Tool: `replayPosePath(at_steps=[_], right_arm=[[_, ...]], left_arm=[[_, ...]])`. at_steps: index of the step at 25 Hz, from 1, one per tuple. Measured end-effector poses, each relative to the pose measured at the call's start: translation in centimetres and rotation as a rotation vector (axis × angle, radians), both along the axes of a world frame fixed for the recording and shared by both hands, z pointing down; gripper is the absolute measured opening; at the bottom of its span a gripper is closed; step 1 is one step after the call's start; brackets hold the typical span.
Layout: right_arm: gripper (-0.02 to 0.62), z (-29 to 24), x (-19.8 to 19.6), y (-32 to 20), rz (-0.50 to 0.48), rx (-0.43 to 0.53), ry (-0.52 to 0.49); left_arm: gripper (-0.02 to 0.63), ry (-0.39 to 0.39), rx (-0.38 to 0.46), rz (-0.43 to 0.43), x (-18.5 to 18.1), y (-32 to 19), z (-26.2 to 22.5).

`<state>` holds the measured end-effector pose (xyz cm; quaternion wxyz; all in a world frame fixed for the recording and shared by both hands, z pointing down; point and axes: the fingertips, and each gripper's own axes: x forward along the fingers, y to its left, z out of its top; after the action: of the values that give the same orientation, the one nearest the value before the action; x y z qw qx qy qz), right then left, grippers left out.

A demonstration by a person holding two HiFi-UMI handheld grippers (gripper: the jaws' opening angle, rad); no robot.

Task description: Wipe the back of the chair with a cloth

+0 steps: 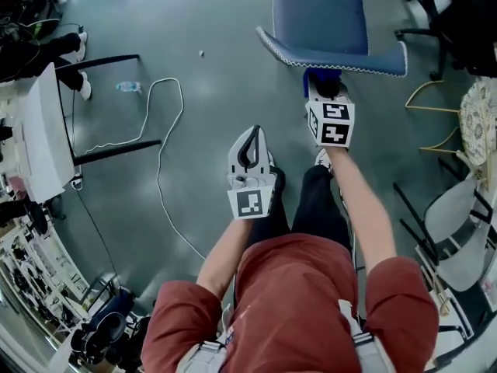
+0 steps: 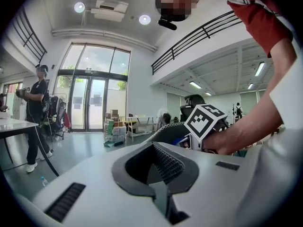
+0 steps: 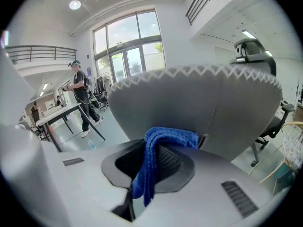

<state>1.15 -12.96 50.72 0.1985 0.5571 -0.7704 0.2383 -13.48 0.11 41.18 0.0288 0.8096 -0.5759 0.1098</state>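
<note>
At the far chair back, our right claw pinches the cloth, left claw closed, empty; rubbing may tug that narrow pinch loose.

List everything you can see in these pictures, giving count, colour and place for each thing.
Chair: one, blue seat, grey back, ahead of the person.
Cloth: one, blue, in the right gripper, at the chair's back.
Bottle: one, clear, on the floor at left.
Cable: one, white, looped on the floor.
Table: one, white, far left.
Spare chairs: at least two, grey, at right.
Bystander: one, dark clothes, by the table.
Left gripper: one, white, shut, empty.
Right gripper: one, white, shut on the cloth.
</note>
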Motion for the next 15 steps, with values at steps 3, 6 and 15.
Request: replayPosePath(at_steps=[3,6,15], right_arm=[[0.061,-2.9,0.3,0.7,0.002,0.008,0.003],[0.061,-5.3,-0.2,1.5,-0.009,0.006,0.004],[0.061,-7.5,0.5,2.3,-0.016,0.013,0.003]], left_arm=[[0.013,0.031,-0.007,-0.025,-0.2,0.6,-2.4],[0.014,0.040,-0.011,-0.032,-0.6,1.2,-4.7],[0.013,0.039,0.037,-0.032,0.1,1.6,-8.1]])
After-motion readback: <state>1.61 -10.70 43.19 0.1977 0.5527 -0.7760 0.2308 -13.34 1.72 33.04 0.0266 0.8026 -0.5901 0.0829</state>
